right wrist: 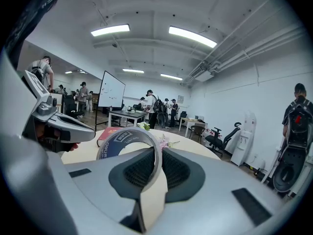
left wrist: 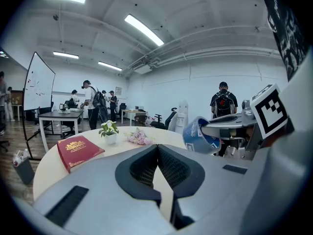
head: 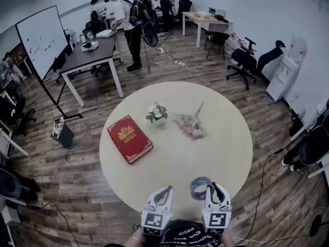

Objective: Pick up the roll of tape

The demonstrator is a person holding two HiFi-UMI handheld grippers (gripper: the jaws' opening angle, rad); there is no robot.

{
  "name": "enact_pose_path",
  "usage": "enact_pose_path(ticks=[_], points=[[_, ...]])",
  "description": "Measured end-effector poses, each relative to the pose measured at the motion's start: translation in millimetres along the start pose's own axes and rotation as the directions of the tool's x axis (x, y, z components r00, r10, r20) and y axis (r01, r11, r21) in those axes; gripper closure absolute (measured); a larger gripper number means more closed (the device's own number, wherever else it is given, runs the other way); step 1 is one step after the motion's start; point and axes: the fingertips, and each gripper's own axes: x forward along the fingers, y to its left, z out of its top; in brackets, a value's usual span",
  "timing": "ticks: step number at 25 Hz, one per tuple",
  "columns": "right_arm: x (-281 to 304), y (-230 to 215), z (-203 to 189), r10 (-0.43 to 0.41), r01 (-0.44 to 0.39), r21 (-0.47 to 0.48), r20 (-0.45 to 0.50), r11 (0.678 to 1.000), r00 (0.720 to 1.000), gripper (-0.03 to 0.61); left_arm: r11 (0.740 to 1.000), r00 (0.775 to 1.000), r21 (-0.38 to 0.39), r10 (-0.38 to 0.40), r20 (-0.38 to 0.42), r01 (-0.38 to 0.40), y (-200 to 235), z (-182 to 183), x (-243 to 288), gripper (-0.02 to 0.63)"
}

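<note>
Right gripper [right wrist: 155,173], at the near right edge of the round pale table [head: 175,163], pinches the wall of the blue roll of tape [right wrist: 122,143] while the left gripper [left wrist: 156,168] beside it sits closed and empty, so a firm squeeze and a straight-up lift look best.

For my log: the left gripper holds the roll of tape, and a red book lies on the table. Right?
No: the right gripper holds the roll of tape, as the right gripper view shows. The red book does lie on the table.
</note>
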Motion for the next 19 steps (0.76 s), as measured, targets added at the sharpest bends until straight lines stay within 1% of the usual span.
enact_pose_path(ticks=[6,12,14,19], points=[[1.9,3.3,0.1,0.030,-0.030,-0.024,-0.004,0.999,1.000,0.523,1.000,1.000,-0.010,0.011,-0.012,-0.012,0.1,0.7,-0.7,0.594],[4.0,6.3,2.4,0.044,-0.044,-0.028,0.008,0.999,0.999,0.523,0.999,0.999,-0.012,0.033,0.016,-0.033,3.6,0.1,-1.9,0.594],[4.4,6.3,3.5,0.045,-0.045,-0.018,0.008,0.999,0.999,0.523,0.999,0.999,0.003,0.045,0.019,-0.045,5.4,1.6,-3.1,0.594],[5.8,7.7,1.9,0.055,-0.055,-0.040,0.004,0.998,0.998,0.523,0.998,0.997,0.005,0.064,0.035,-0.064,9.7,1.0,-3.6,0.594]])
